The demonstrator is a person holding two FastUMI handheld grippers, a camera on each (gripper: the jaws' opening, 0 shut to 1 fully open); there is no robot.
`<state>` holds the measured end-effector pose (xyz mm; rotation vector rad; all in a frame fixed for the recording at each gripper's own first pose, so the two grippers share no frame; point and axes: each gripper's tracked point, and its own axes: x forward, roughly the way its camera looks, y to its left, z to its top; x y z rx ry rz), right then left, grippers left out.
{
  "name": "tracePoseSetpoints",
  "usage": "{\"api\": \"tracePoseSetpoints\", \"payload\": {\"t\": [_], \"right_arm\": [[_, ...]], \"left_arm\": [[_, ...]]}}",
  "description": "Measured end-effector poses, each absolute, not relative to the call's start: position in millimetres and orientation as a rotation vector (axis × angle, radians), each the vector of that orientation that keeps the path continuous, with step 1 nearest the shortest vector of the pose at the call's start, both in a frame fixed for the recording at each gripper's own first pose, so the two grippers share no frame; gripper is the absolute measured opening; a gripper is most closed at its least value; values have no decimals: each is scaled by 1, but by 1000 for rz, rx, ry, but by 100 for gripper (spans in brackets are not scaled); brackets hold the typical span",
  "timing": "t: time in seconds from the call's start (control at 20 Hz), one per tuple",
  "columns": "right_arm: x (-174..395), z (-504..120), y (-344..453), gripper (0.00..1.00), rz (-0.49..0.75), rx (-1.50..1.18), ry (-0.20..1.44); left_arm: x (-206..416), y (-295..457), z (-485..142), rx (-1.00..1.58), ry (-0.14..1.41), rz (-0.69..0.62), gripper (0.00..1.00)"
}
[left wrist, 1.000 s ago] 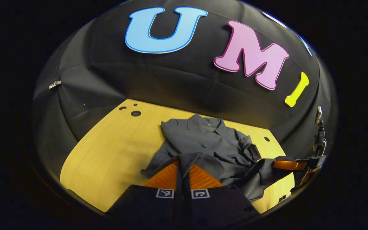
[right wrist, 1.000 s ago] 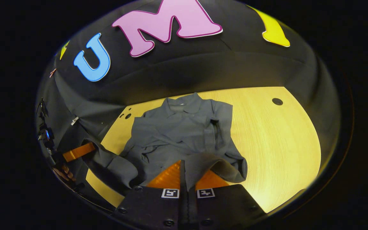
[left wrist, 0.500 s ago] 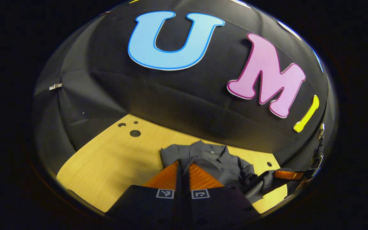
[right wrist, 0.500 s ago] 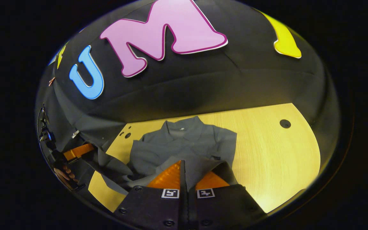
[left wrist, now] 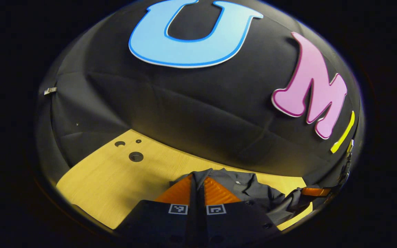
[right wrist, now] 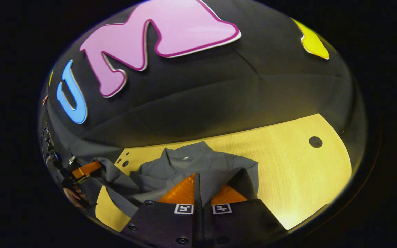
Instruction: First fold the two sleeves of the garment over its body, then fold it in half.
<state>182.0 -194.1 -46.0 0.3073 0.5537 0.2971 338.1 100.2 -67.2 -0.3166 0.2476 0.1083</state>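
Both hand-held grippers, left (left wrist: 197, 181) and right (right wrist: 198, 181), clamp the garment (right wrist: 198, 162) hem, lifted over the table (right wrist: 295, 172) toward the collar for the half fold.

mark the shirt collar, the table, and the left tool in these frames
collar (right wrist: 188, 156): right gripper view, back of the neckband.
table (right wrist: 298, 172): right gripper view, bare wood right of the shirt.
left tool (left wrist: 197, 184): left gripper view, between its fingertips, shut on cloth.
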Motion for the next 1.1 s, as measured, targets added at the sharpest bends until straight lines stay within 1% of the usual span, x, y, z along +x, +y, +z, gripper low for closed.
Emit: {"api": "tracePoseSetpoints", "payload": {"t": [0.1,0.3,0.35,0.4,0.45,0.55,0.6,0.65,0.7,0.85,0.95,1.05,1.1], "right_arm": [[206,-59,-195,5,267,329,550],[235,-88,-193,5,240,354,597],[237,-93,-192,8,235,369,609],[240,-100,-192,0,225,380,624],[241,-105,-192,18,219,387,634],[240,-111,-194,21,216,372,645],[239,-112,-189,26,233,370,649],[234,-109,-189,41,238,357,651],[233,-109,-190,55,241,341,645],[223,-99,-189,98,244,320,645],[214,-85,-185,99,254,335,648],[205,-67,-189,99,246,343,632],[201,-57,-193,99,241,344,615]], "left_arm": [[357,108,-79,-349,243,123,5],[390,110,-104,-383,258,113,5],[395,109,-113,-367,269,116,5],[399,109,-118,-349,276,115,5],[402,107,-120,-332,280,117,5],[405,100,-119,-307,285,94,5],[402,101,-115,-296,282,95,5],[404,99,-114,-295,278,92,0],[404,96,-110,-303,271,83,15],[390,96,-91,-282,257,79,51],[377,98,-75,-241,251,81,75],[362,102,-54,-206,230,99,92],[353,101,-41,-203,213,95,93]]}}
